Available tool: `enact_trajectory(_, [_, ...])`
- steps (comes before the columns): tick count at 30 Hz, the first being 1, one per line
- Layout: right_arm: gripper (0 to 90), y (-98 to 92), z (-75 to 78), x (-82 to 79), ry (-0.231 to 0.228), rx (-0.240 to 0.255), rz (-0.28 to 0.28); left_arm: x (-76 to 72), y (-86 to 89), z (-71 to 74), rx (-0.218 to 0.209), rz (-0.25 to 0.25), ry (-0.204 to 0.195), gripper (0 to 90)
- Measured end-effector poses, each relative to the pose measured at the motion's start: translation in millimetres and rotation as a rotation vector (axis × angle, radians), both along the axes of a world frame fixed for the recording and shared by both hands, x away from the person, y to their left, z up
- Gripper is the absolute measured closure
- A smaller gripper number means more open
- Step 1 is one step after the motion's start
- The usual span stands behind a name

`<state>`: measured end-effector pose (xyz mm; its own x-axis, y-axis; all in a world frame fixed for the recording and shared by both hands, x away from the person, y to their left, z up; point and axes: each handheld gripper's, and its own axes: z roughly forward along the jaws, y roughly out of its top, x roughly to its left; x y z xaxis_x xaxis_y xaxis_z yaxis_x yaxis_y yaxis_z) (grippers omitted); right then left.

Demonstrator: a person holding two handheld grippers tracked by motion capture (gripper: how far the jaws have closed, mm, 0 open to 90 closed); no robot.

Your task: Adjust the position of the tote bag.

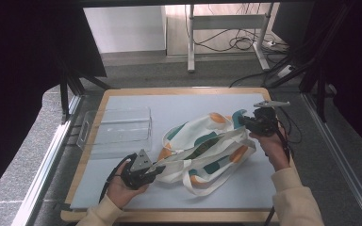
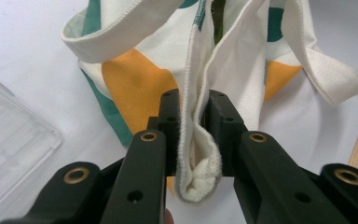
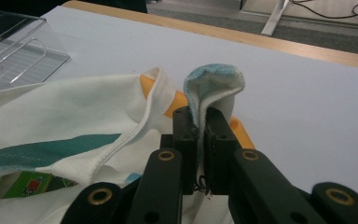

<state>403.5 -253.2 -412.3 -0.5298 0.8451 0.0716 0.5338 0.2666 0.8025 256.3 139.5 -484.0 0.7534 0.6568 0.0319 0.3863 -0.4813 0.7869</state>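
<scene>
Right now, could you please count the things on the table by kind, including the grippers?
Cloth bag: 1
Clear plastic tray: 1
Grippers: 2, the left gripper and the right gripper, each shut on the bag's fabric
Total: 4

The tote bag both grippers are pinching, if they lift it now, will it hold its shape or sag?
The tote bag looks like soft cloth that folds between the left gripper jaws, so it would probably sag between the two grips. Its loose handle strap would likely dangle. Something green shows inside, so the middle may droop a little more.
</scene>
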Motion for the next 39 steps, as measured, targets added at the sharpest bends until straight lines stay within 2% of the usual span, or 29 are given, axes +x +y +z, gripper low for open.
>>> enact_trajectory(5, [84.8,-1.8,0.8,-5.0,-0.016,0.007,0.000,4.0,2.5,1.4,0.003,0.005,-0.002,77.6])
enact_trajectory(9, [84.8,-1.1,2.6,-13.6,-0.035,-0.014,-0.008,10.1,6.2,3.7,-0.005,0.017,-0.007,77.7])
enact_trajectory(16, [84.8,-10.6,-0.8,-30.8,-0.046,0.012,-0.024,21.8,7.7,10.8,0.002,0.031,-0.020,77.7])
enact_trajectory(25, [84.8,-15.7,-1.5,-42.2,-0.064,0.028,-0.032,32.6,7.2,17.0,0.014,0.055,-0.018,77.7])
enact_trajectory(26, [84.8,-17.9,1.2,-47.4,-0.076,0.042,-0.032,36.0,7.4,18.8,0.003,0.061,-0.016,77.7])
enact_trajectory(29, [84.8,-19.5,4.5,-54.2,-0.087,0.042,-0.033,40.3,6.7,20.0,0.007,0.062,-0.019,77.6])
enact_trajectory(30, [84.8,-21.1,7.5,-63.0,-0.098,0.037,-0.036,42.7,5.5,20.4,0.011,0.063,-0.021,77.6])
enact_trajectory(33, [84.8,-22.8,7.7,-69.9,-0.095,0.035,-0.044,47.4,1.9,20.7,0.019,0.069,-0.024,77.5])
enact_trajectory(36, [84.8,-24.4,1.6,-86.6,-0.091,0.019,-0.054,53.8,-2.8,18.0,0.023,0.088,-0.026,77.1])
enact_trajectory(39, [84.7,-24.2,-5.4,-93.0,-0.090,0.001,-0.055,55.7,-4.9,15.8,0.028,0.090,-0.024,77.0])
